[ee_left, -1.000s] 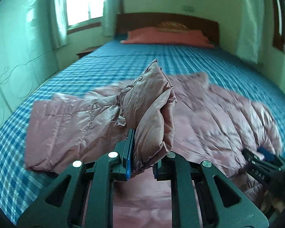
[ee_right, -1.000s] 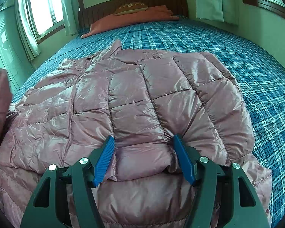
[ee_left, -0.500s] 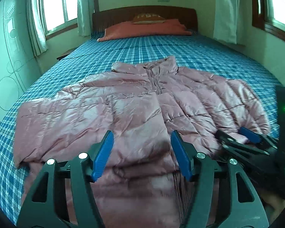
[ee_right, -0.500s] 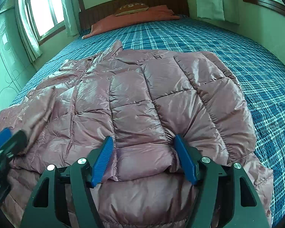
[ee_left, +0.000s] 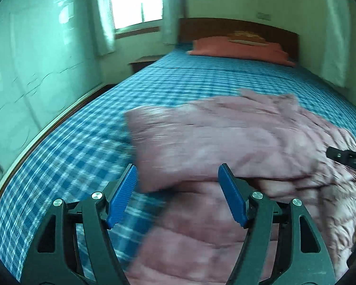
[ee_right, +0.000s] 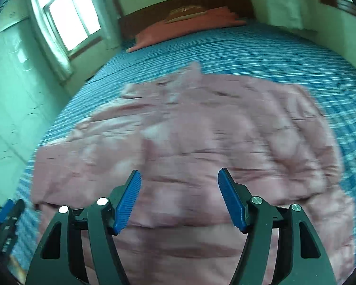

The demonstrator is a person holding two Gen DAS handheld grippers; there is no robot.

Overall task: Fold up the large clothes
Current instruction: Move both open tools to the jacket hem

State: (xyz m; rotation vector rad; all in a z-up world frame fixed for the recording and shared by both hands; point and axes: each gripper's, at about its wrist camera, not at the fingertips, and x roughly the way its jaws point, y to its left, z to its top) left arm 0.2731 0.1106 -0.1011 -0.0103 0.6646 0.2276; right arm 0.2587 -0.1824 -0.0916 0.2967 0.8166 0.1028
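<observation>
A pink quilted puffer jacket (ee_right: 201,128) lies spread on the bed (ee_left: 201,78), on the half away from the headboard (ee_left: 239,27), with its collar pointing toward the headboard and one sleeve folded across its body. Both views are smeared by motion blur.

The left gripper (ee_left: 178,178) hovers over the jacket's near left edge. Its jaws have just been opening and now stand wide, the blue pads (ee_left: 122,193) touching nothing; fabric lies below the gap, not in it. The right gripper (ee_right: 179,182) is over the jacket's hem, its jaws likewise wide apart and gripping nothing.

The bed wears a blue-and-white checked sheet (ee_right: 284,54). An orange-red pillow (ee_left: 237,48) lies against the dark wooden headboard, with a smaller patterned cushion (ee_left: 245,38) on top of it. Left of the headboard are a bright window (ee_right: 71,21) with pale curtains (ee_left: 104,16) and a low wooden nightstand (ee_left: 143,62). The walls are pale green. Writing on the right gripper's body is too blurred to read.
</observation>
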